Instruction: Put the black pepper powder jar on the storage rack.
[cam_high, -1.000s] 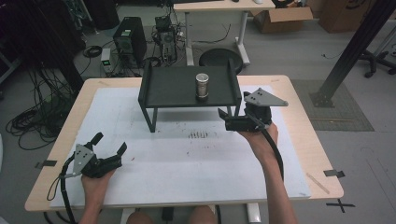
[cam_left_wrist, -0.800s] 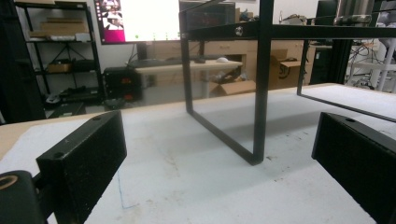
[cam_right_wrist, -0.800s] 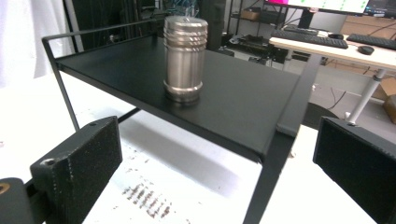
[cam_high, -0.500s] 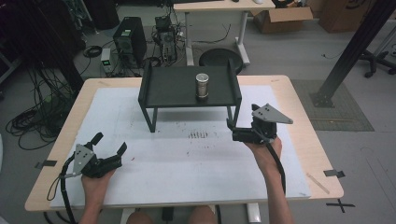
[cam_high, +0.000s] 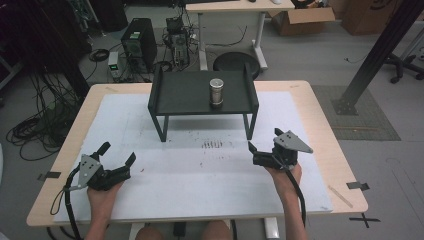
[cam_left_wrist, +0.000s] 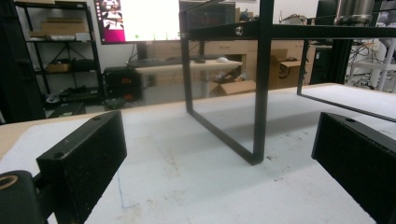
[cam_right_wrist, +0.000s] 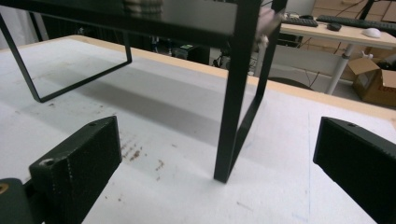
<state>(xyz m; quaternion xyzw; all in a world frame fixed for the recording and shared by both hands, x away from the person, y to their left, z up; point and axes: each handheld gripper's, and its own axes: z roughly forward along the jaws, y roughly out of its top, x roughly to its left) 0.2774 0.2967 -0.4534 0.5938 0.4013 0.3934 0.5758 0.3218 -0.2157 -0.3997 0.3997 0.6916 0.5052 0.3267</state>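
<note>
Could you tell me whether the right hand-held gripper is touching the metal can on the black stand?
Apart. The high view shows the right hand-held gripper open over the white mat, well short of the metal can on the black stand.

From my feed, the wooden table (cam_high: 320, 125) wears a white mat (cam_high: 200, 170) and stands on a grey floor (cam_high: 310, 55). Beyond it I see a computer tower (cam_high: 136, 44), tangled cables (cam_high: 35, 125), a round black stool (cam_high: 239, 64) and a second desk (cam_high: 240, 7) with cardboard boxes (cam_high: 302, 19) beside it. A black post (cam_high: 380, 50) rises at right. A lit screen (cam_left_wrist: 140, 18) glows above dark shelving (cam_left_wrist: 51, 51).
</note>
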